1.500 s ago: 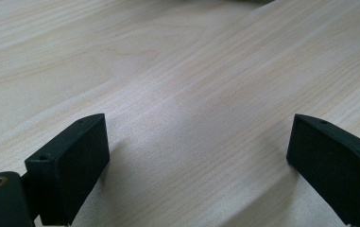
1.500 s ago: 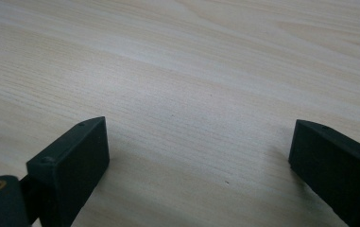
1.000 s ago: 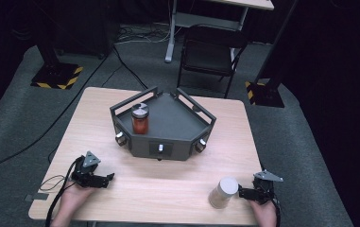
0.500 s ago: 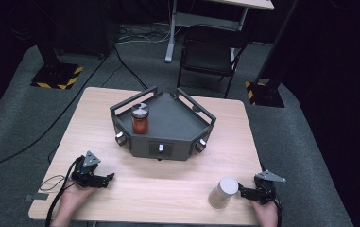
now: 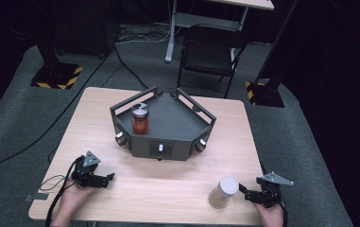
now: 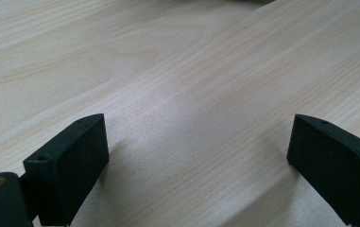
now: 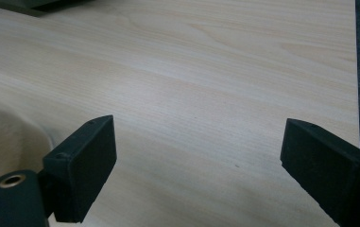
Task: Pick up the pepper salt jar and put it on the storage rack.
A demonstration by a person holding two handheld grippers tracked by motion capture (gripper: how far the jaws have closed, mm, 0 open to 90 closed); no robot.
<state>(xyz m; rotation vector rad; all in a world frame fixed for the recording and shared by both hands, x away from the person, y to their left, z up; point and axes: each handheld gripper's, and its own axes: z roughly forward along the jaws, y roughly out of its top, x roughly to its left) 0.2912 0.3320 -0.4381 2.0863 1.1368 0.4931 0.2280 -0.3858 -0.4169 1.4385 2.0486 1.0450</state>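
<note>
The white cup (image 5: 223, 192) is standing upright on the worktop (image 5: 168, 189), long axis vertical, just beside the right tongs (image 5: 242, 191), whose jaws are gaping empty. It's looking light, stiff and smooth, so mid-wall seems best. The left tongs (image 5: 107, 178) are resting open too.

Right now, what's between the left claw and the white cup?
Nothing but bare wooden table. In the high view, the left claw and the white cup have only tabletop between them.

High view overlooks the table (image 5: 168, 189); gripper views skim its wood closely.
</note>
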